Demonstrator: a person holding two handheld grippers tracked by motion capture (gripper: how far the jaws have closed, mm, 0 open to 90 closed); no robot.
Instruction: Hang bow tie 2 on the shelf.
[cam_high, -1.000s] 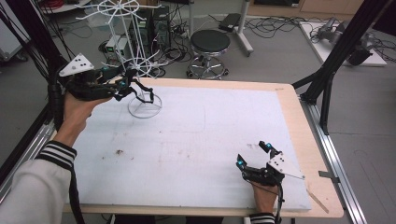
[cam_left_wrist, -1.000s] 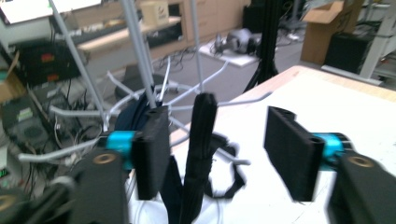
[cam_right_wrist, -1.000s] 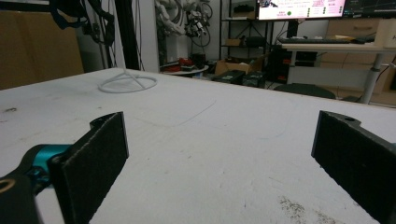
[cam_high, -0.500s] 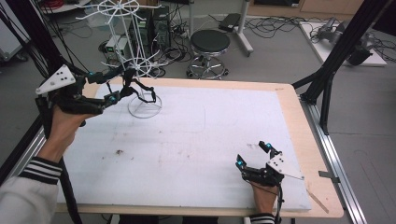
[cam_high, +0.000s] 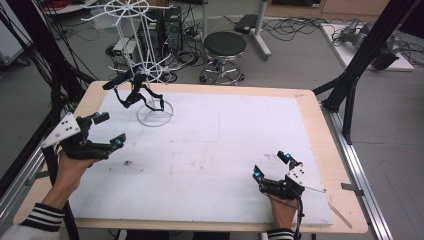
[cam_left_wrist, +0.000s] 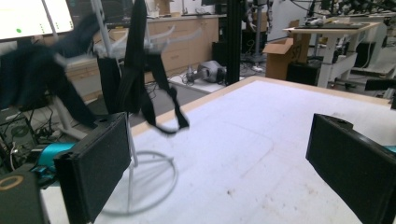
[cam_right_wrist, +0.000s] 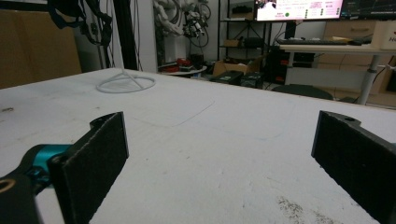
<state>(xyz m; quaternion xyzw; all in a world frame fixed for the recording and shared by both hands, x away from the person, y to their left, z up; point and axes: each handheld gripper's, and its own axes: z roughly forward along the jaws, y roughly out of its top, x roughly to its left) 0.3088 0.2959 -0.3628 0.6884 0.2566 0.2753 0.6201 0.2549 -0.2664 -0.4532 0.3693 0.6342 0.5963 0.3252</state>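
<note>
While apart, left tool (cam_high: 109, 131) near table edge (cam_high: 80, 107)

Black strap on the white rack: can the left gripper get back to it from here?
Probably yes. The left gripper is open and empty, and bare mat lies between it and the black strap hanging on the white wire rack.

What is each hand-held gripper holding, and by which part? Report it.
Nothing. The left hand-held gripper is open and apart from the black strap hanging on the white wire rack; the right hand-held gripper is open, empty.

Black strap (cam_left_wrist: 140, 88) on stand (cam_left_wrist: 140, 182): blurred, top cut off.
</note>
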